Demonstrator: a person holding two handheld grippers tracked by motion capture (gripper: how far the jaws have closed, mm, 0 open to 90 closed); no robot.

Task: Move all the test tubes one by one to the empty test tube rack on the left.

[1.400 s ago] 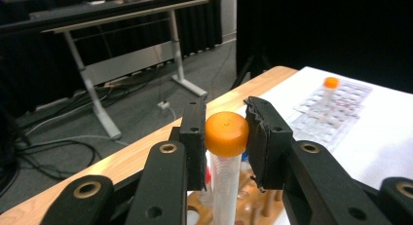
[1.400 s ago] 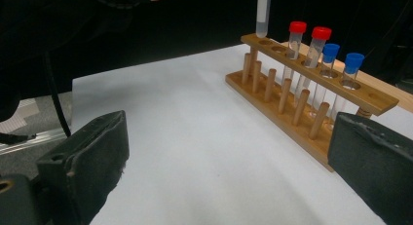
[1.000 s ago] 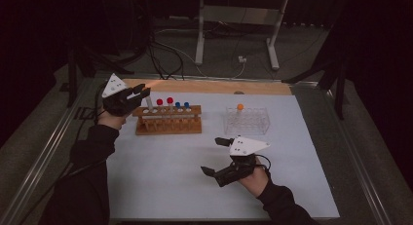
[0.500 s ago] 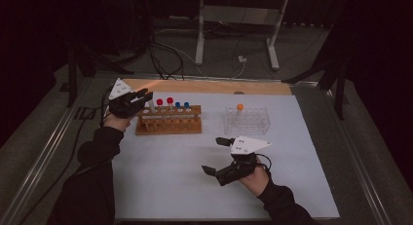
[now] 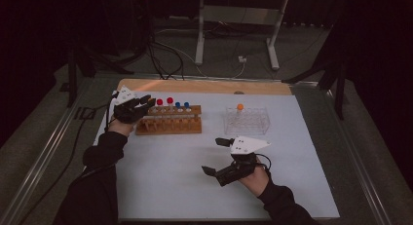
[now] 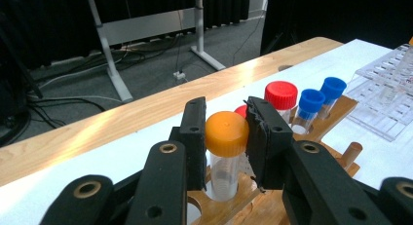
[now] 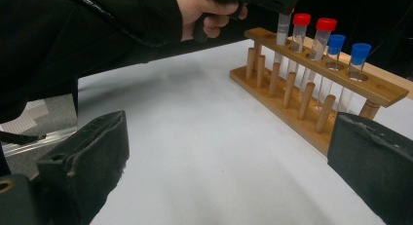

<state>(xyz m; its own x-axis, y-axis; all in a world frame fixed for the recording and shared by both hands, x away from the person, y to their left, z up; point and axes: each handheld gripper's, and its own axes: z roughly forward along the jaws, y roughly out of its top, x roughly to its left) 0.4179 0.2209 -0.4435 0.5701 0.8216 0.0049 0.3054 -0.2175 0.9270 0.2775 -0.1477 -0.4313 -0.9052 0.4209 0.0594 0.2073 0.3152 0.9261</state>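
The left gripper point(image 6: 226, 137) pinches the ribbed orange cap of a clear plastic tube point(image 6: 225, 157) between its matte black padded fingers point(image 6: 195, 137), the tube standing in an end hole of the wooden rack point(image 5: 168, 122) on the white bench point(image 5: 170, 186). Red- and blue-capped tubes point(image 6: 281, 96) stand alongside. The right gripper point(image 5: 216, 157) hangs with fingers spread wide, well apart from the clear plastic rack point(image 5: 246, 121).
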